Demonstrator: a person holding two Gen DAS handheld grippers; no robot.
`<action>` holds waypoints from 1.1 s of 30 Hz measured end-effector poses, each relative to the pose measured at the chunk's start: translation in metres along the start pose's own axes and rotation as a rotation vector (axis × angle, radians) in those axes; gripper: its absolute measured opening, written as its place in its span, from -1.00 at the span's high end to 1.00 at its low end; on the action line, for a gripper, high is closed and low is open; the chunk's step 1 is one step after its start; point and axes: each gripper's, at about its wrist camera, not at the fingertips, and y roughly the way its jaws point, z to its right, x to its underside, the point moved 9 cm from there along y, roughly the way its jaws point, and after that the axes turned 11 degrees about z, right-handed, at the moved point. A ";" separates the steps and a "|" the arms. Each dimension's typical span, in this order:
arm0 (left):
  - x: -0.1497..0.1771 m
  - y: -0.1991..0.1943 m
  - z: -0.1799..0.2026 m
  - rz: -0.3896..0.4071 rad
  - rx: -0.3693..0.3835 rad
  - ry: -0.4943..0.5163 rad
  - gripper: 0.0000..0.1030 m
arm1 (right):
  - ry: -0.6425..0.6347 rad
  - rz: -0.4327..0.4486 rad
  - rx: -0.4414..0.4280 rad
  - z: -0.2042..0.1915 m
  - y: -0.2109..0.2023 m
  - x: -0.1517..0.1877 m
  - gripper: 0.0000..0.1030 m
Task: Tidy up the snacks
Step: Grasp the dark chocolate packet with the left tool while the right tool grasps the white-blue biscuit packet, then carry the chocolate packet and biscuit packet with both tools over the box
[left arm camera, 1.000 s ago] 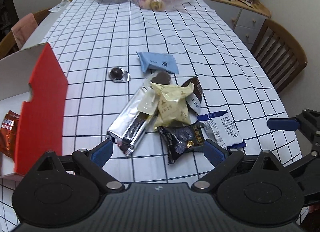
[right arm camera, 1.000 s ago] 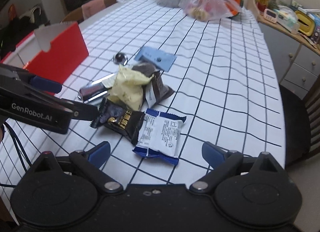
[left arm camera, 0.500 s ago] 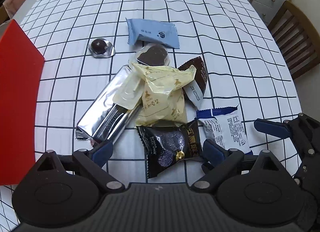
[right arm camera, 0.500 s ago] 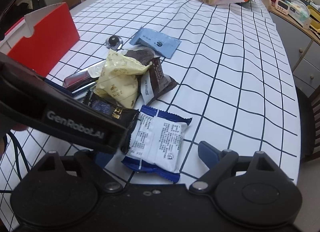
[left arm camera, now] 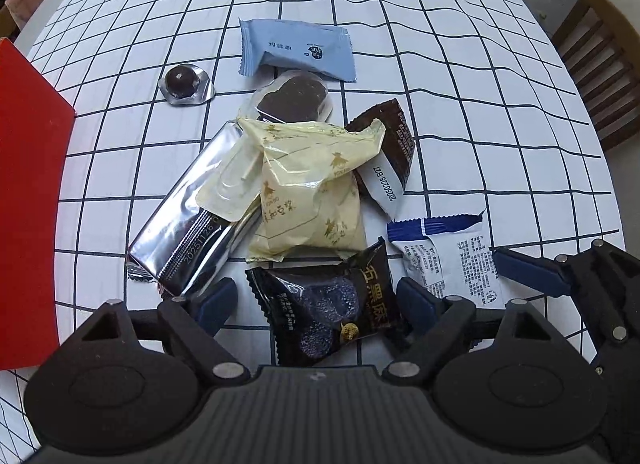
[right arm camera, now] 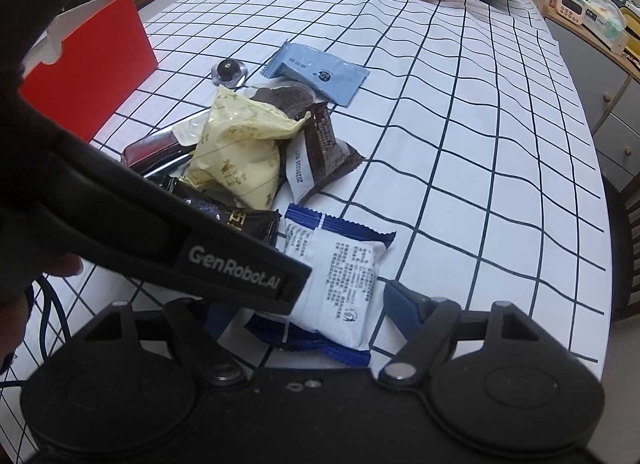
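Both grippers have descended onto the snack pile beside the red box (left arm camera: 28, 192), jaws just narrowing. The left gripper (left arm camera: 318, 298) straddles the black packet (left arm camera: 332, 304) at the pile's near edge; its pads are not yet pressing. The right gripper (right arm camera: 308, 304) brackets the white-and-blue packet (right arm camera: 340, 284), just right of the black one (contact unclear, the left tool hides one finger). Two simultaneous pickups appear imminent.
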 end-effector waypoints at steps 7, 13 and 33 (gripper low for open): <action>0.002 -0.009 0.000 0.017 0.011 -0.001 -0.28 | -0.019 0.008 0.007 0.002 -0.003 0.001 -0.26; 0.006 -0.016 -0.012 0.021 0.038 -0.048 -0.08 | -0.014 0.020 0.036 0.004 -0.006 0.002 0.03; 0.034 -0.061 -0.061 0.071 0.127 -0.189 0.40 | 0.168 0.087 0.007 -0.006 -0.066 0.001 0.08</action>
